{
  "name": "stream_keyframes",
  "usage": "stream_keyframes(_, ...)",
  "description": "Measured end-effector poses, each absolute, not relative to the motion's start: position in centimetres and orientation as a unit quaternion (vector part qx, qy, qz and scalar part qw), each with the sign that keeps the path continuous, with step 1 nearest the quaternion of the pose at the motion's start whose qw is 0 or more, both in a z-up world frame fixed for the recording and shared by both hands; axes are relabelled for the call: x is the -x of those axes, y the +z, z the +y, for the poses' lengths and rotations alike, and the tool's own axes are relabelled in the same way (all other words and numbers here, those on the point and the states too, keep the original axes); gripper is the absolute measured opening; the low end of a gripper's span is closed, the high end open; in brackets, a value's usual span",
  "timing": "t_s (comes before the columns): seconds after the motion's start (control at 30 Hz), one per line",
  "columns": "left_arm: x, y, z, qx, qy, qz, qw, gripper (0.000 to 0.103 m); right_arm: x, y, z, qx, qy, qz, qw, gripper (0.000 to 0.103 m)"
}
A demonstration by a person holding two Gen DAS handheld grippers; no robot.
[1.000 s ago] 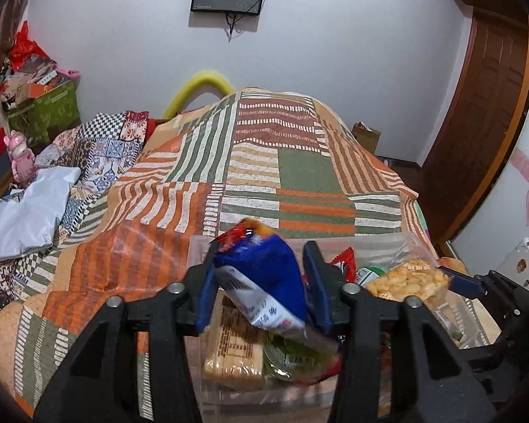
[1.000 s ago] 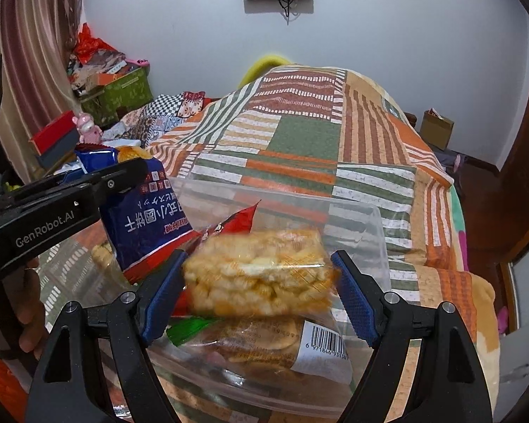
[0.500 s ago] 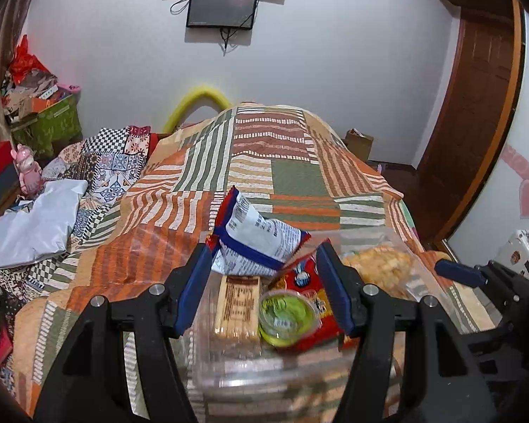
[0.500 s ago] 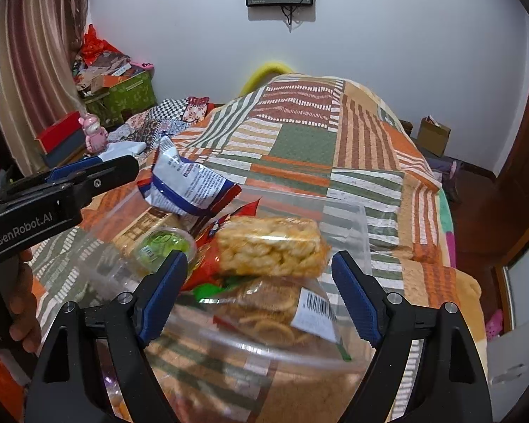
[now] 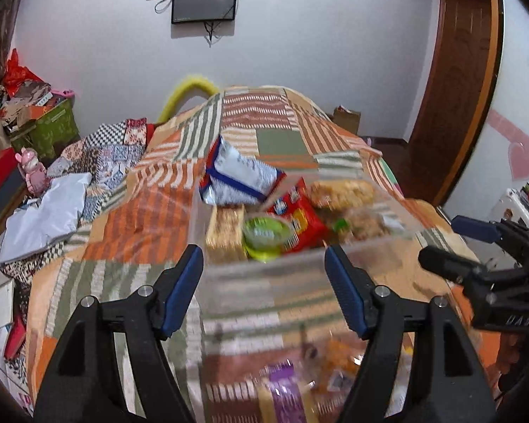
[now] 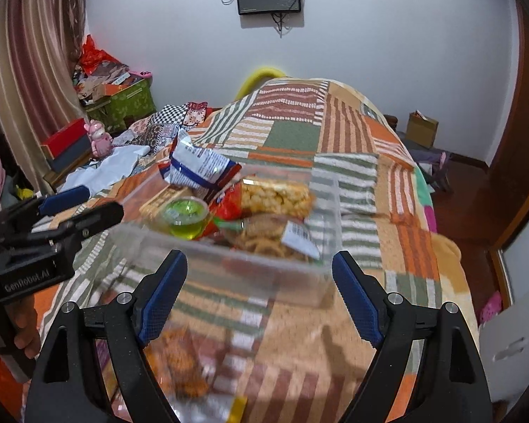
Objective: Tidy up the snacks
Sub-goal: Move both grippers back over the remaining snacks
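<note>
My left gripper (image 5: 264, 292) has just been opening, jaws apart w/ nothing between; blue-white packet (image 5: 239, 176) lies at far end of clear tub (image 5: 299, 268) on patchwork bedspread (image 5: 141, 218). My right gripper (image 6: 259, 296) is wide, empty too. Tub also has green jelly cup (image 6: 185, 216), red pack (image 5: 299, 218), puffed-rice bar (image 6: 277, 195), wafer pack (image 5: 225, 232). More snacks near me, blurred.

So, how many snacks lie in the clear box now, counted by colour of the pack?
Blue and white bag: 1
Red packet: 1
Green cup: 1
Clear packs with golden or brown snacks: 3
Total: 6
</note>
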State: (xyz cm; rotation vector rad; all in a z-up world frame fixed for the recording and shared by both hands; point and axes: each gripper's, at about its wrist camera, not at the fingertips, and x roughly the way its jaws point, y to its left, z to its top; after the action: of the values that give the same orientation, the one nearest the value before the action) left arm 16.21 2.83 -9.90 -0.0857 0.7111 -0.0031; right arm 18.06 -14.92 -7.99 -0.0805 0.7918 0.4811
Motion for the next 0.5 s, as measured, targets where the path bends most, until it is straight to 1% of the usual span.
stream_keyframes(0.3,-12.4,-12.2,2.4,0.06,-0.014,0.383,0.922,0.071,-14.8,-9.0,-17.5,0.028,0.205,0.394,0.896,0.083)
stream_keyframes(0.5,-10.3,-14.0,1.9,0.046,-0.015,0.405,0.913,0.071,-12.9,-11.0,-19.8,0.008,0.186,0.42,0.888,0.082)
